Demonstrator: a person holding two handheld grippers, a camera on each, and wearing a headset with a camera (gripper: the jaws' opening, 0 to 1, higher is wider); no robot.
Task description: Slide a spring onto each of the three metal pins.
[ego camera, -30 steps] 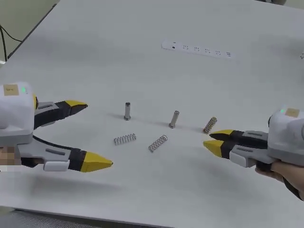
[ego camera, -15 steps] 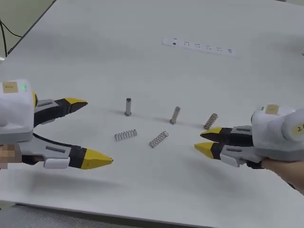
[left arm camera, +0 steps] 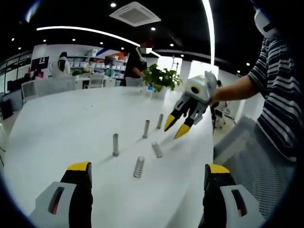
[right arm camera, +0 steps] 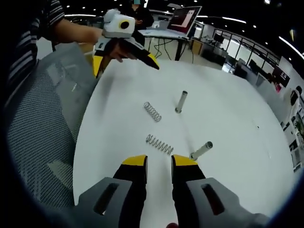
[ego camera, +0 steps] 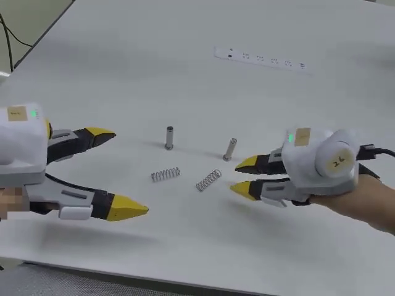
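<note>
Two bare metal pins stand on the white table: one upright, one leaning. Two loose springs lie in front of them, one on the left and one in the middle. My right gripper hovers just right of the middle spring, open a little and holding nothing. Its own view has that spring just ahead of the jaws and the leaning pin to the right. My left gripper waits wide open at the left. Its view takes in a third pin farthest back, beside the right gripper.
A white power strip lies far back on the table. The table's front edge runs just below both grippers. A dark cable hangs off the far left corner. In the left gripper view, people and desks stand in the office beyond.
My right gripper has moved left toward the middle spring, now covering the rightmost pin with its spring in the head view, and its jaws have parted slightly. The left gripper has stayed put.
</note>
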